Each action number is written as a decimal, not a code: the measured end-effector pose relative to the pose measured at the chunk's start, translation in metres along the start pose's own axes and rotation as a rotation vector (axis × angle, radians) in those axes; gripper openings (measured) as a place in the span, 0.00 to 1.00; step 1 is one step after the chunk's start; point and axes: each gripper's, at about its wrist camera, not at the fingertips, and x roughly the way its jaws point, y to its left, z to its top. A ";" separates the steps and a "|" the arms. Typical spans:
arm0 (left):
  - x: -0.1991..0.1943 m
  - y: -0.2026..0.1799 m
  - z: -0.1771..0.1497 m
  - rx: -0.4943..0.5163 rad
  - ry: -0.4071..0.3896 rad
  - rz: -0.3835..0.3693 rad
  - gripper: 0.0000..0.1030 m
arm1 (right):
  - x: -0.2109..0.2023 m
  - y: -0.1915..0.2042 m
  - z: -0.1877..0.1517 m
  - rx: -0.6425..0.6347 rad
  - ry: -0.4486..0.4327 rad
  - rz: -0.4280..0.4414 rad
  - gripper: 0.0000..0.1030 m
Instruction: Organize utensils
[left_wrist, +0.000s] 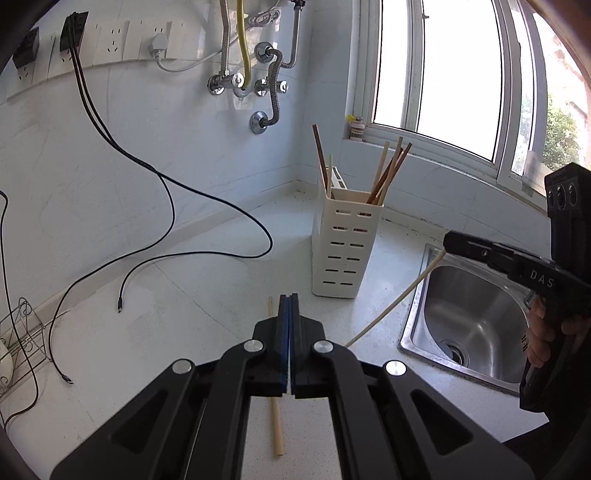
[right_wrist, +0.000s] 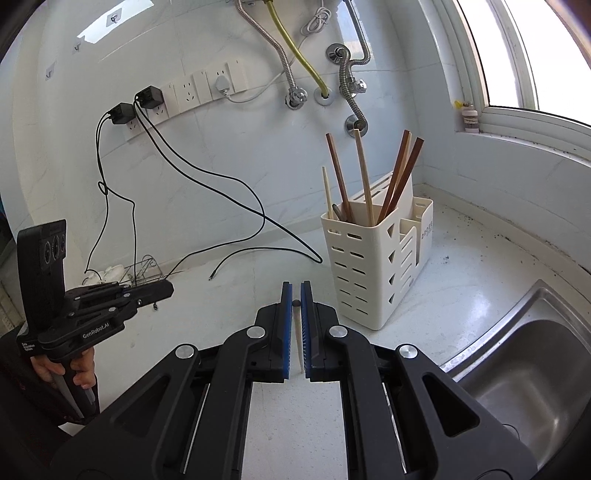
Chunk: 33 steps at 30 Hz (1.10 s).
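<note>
A cream slotted utensil holder (left_wrist: 345, 243) (right_wrist: 373, 266) stands on the white counter with several brown and pale chopsticks upright in it. My right gripper (right_wrist: 296, 301) (left_wrist: 448, 242) is shut on a pale chopstick (left_wrist: 395, 299) (right_wrist: 298, 332), holding it by its top end, slanting down with its lower tip near the counter, right of the holder. My left gripper (left_wrist: 289, 301) (right_wrist: 168, 288) is shut and empty, just above another pale chopstick (left_wrist: 275, 417) that lies flat on the counter under it.
A steel sink (left_wrist: 469, 317) (right_wrist: 532, 369) is set in the counter at the right. Loose black cables (left_wrist: 166, 254) trail from wall sockets across the counter. A wire rack (left_wrist: 22, 332) sits at the far left. Pipes and a window are behind.
</note>
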 end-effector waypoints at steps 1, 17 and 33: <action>0.002 0.003 -0.005 -0.002 0.012 0.007 0.00 | 0.000 0.000 0.000 0.002 0.000 0.000 0.04; 0.030 -0.002 -0.078 0.096 0.187 -0.156 0.30 | -0.001 -0.006 0.002 0.021 -0.010 -0.011 0.04; 0.061 -0.032 -0.113 0.162 0.334 -0.182 0.30 | -0.001 -0.013 0.003 0.053 -0.007 -0.023 0.04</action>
